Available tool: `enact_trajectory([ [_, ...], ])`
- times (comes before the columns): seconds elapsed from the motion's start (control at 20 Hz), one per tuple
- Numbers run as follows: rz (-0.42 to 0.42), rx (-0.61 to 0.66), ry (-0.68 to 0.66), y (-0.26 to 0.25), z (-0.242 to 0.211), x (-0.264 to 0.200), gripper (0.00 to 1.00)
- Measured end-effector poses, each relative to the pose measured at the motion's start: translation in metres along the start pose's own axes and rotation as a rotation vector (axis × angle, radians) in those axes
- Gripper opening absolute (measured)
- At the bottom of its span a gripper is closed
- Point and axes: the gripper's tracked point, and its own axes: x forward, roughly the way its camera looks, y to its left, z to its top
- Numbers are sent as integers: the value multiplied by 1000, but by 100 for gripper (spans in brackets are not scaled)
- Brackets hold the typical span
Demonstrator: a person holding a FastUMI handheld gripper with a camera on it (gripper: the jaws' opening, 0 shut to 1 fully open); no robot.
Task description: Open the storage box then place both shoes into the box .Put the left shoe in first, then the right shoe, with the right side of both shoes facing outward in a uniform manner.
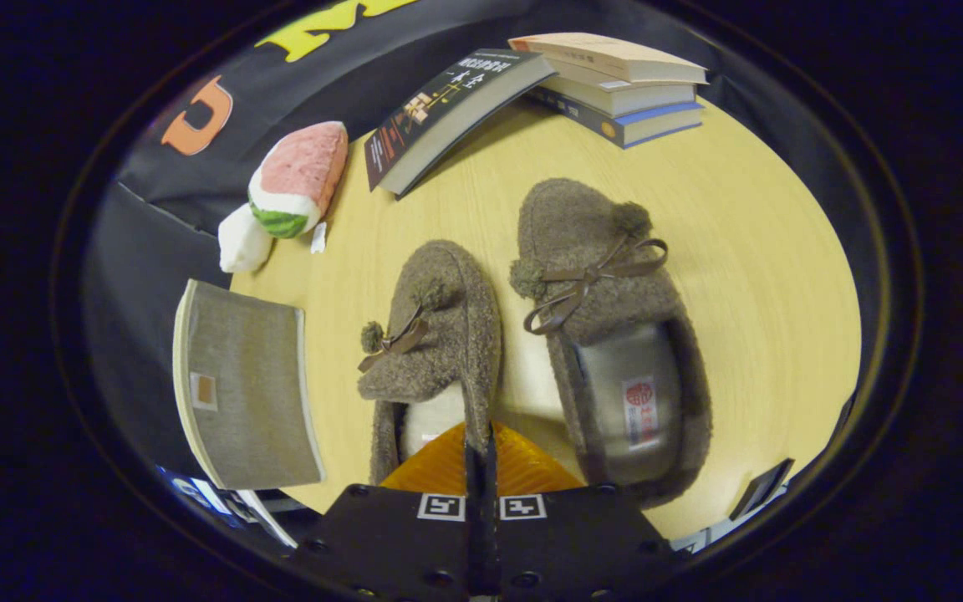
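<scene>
Two brown fuzzy slippers with ribbon bows and pompoms lie toes away from me on the round wooden table (766, 276). The left slipper (435, 326) is tilted onto its side, and my gripper (480, 441) is shut on its right side wall near the heel opening. The right slipper (607, 318) lies flat just right of the fingers, its grey insole showing. The grey fabric storage box (239, 389) sits closed at the table's left edge, left of the held slipper.
A watermelon-slice plush toy (293, 180) lies beyond the box. At the far edge a dark book (448, 109) leans on a stack of books (619, 88). A small dark object (761, 489) sits at the table's near right edge.
</scene>
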Motion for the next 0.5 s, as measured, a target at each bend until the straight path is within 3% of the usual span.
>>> enact_trajectory([
  [0.2,45,-10,-47,30,4,-39,0],
  [0.5,117,-73,-125,119,8,-97,0],
])
